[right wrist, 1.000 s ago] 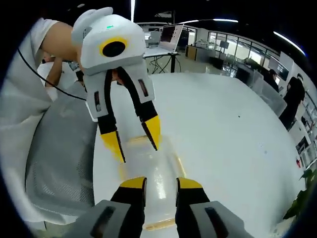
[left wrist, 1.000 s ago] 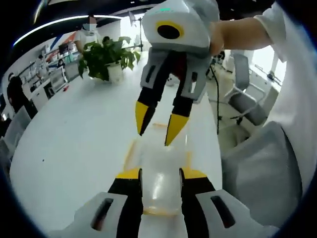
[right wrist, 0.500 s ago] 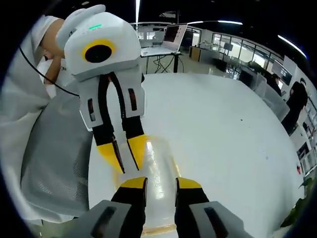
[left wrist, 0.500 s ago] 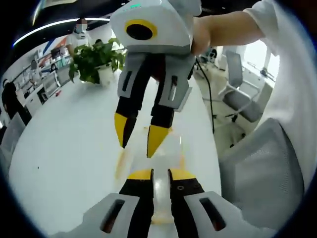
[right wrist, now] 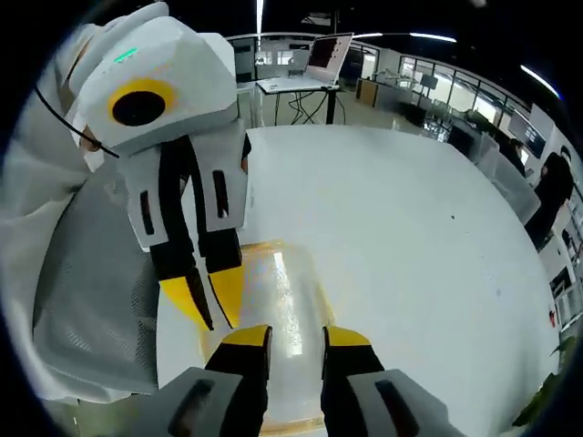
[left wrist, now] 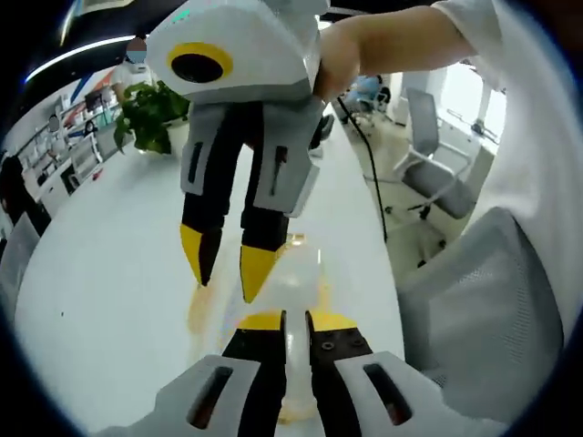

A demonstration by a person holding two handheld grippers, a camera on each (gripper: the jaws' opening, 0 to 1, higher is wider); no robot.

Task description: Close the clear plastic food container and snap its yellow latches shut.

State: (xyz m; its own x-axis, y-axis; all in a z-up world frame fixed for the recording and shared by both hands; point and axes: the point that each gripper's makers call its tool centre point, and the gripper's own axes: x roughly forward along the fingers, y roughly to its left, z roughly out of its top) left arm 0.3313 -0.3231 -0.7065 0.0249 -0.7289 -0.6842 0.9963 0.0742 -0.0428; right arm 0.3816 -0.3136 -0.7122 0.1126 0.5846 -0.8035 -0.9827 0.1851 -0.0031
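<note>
The clear plastic food container lies on the white table near the edge by the mesh chair, with the left gripper nearly closed at one end and the right gripper part-open astride the other; whether either jaw pair actually grips the plastic, I cannot tell. Likely light, thin-walled, glossy and slippery, apt to skid or flex. Best hold: press the stiffer yellow latches at the rim, not the lid's middle.
</note>
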